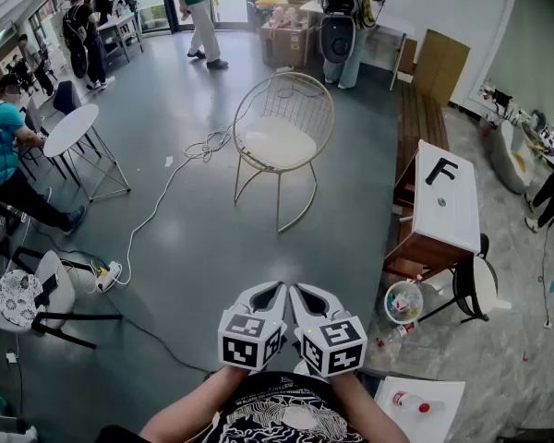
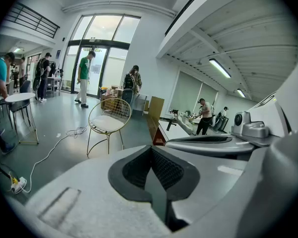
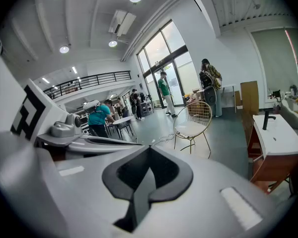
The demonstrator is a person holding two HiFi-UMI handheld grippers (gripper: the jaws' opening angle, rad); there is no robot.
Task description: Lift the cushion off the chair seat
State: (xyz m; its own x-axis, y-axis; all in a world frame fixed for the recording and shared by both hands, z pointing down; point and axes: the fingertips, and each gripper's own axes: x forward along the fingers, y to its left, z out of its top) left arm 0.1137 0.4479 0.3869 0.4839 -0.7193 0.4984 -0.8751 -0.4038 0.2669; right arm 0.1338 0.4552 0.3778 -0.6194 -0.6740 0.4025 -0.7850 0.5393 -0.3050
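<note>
Both grippers are hanging out side by side, nearly touching each other. The left gripper is sitting with its jaws pressed together, nothing in them, and the right gripper is doing the same, closed up and empty. The pale cushion is lying on the seat of the gold wire chair, straight ahead of both grippers and well apart from them. A white cable is trailing over the floor ahead-left of the left gripper, and a white-topped table is standing off to the right gripper's right.
</note>
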